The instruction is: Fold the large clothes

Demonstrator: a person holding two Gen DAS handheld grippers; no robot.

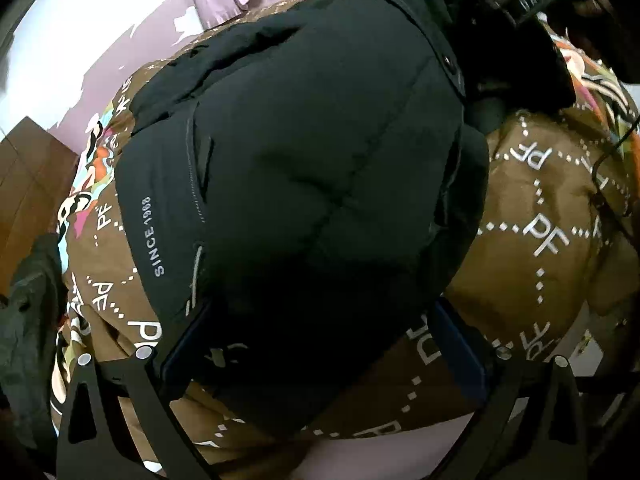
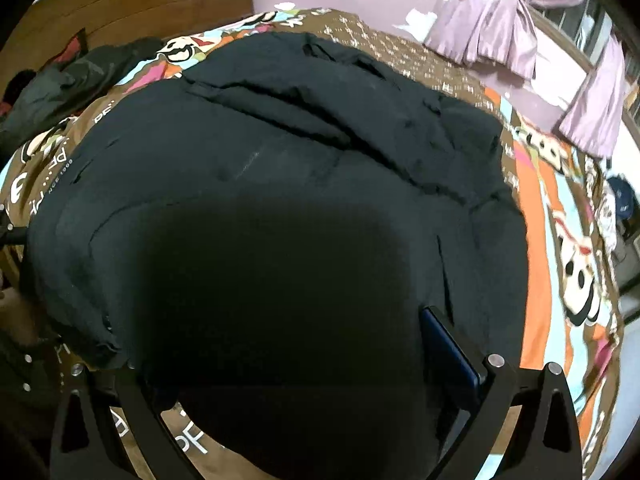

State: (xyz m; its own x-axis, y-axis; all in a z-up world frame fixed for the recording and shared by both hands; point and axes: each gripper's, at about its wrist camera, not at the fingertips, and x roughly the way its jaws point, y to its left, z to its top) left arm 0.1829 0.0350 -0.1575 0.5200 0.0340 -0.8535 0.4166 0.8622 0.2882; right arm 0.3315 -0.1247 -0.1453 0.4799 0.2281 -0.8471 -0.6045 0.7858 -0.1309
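Jacket (image 1: pixel 304 152), black, padded, is spread on the bedspread (image 1: pixel 540 200). Left gripper (image 1: pixel 324 344) and right gripper (image 2: pixel 304 344) are released, hem between the jaws. Bulky, soft, springy; best gripped at the hem corners.

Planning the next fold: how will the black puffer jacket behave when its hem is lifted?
The black puffer jacket looks quilted and puffy, so probably light for its bulk. It sags in soft creases, so likely floppy. It may spring back after folding on the brown bedspread.

Matt black padded-cloth jacket (image 1: pixel 304 152) on soft printed cloth bedspread (image 1: pixel 540 248)
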